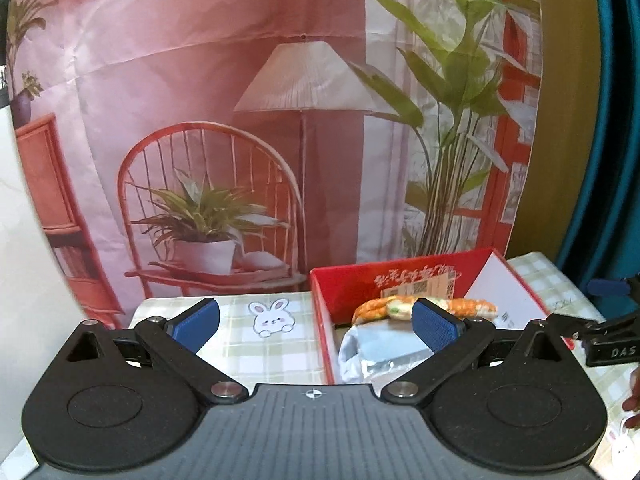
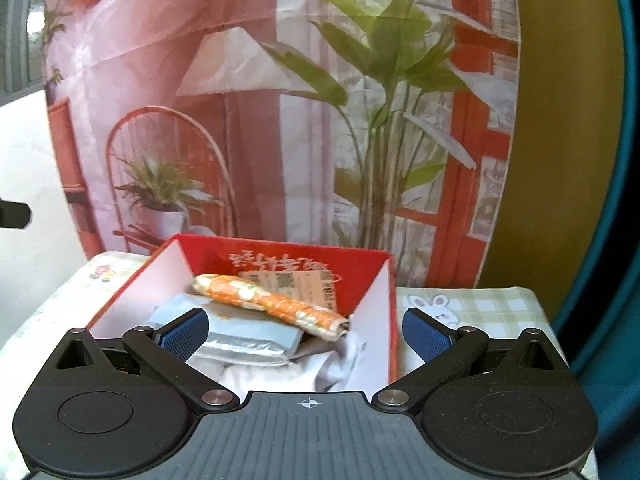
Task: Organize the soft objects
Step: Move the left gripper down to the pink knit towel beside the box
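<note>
Checked tablecloth (image 1: 276,356) w/ red box (image 2: 372,258) (rolled orange cloth (image 2: 272,304) inside).

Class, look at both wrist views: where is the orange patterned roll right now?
The orange patterned roll lies inside the red box, resting across the pale blue folded cloth near the far wall; in the left wrist view it appears right of centre.

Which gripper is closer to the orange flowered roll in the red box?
Right. The right gripper faces into the red box, straddling its right wall, orange flowered roll just ahead. The left gripper straddles the left wall, mostly outside.
</note>
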